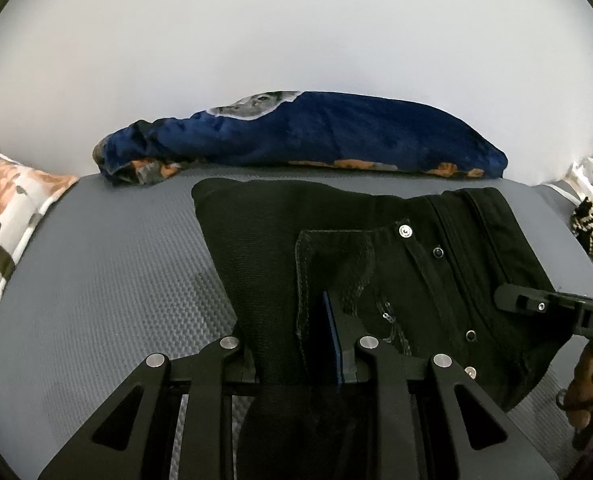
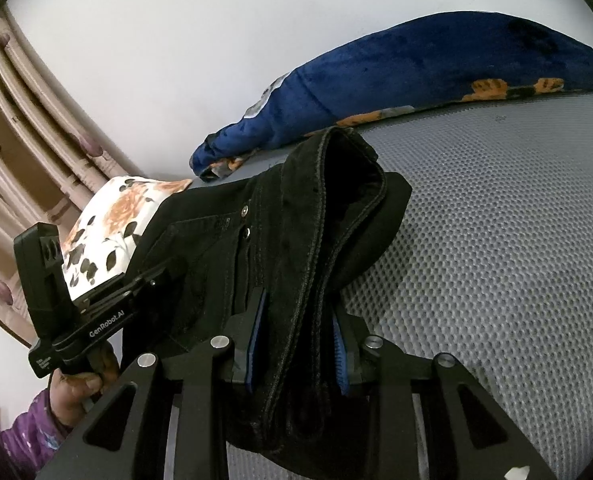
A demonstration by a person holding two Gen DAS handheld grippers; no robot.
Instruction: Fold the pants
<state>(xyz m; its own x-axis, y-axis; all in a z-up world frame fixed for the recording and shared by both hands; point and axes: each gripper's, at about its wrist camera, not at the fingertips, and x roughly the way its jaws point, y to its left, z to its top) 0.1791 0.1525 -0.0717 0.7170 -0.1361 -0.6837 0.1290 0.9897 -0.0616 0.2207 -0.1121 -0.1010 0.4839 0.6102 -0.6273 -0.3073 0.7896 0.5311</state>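
Observation:
Black pants [image 1: 376, 248] lie folded on the grey textured mattress [image 1: 96, 280], waistband with metal snaps to the right. My left gripper [image 1: 292, 344] is shut on a fold of the pants fabric near the pocket edge. In the right wrist view my right gripper [image 2: 296, 344] is shut on the bunched waistband of the pants [image 2: 316, 220], which drape over its blue pads [image 2: 256, 340]. The left gripper [image 2: 96, 308] shows at the left of that view, held by a hand. The right gripper's tip [image 1: 536, 300] shows at the right edge of the left wrist view.
A rolled blue blanket [image 1: 316, 136] lies along the white wall behind the pants. A floral pillow [image 1: 4, 208] sits at the left edge of the mattress. A beige curtain [image 2: 24, 120] hangs at the left. Bare mattress [image 2: 496, 260] extends right.

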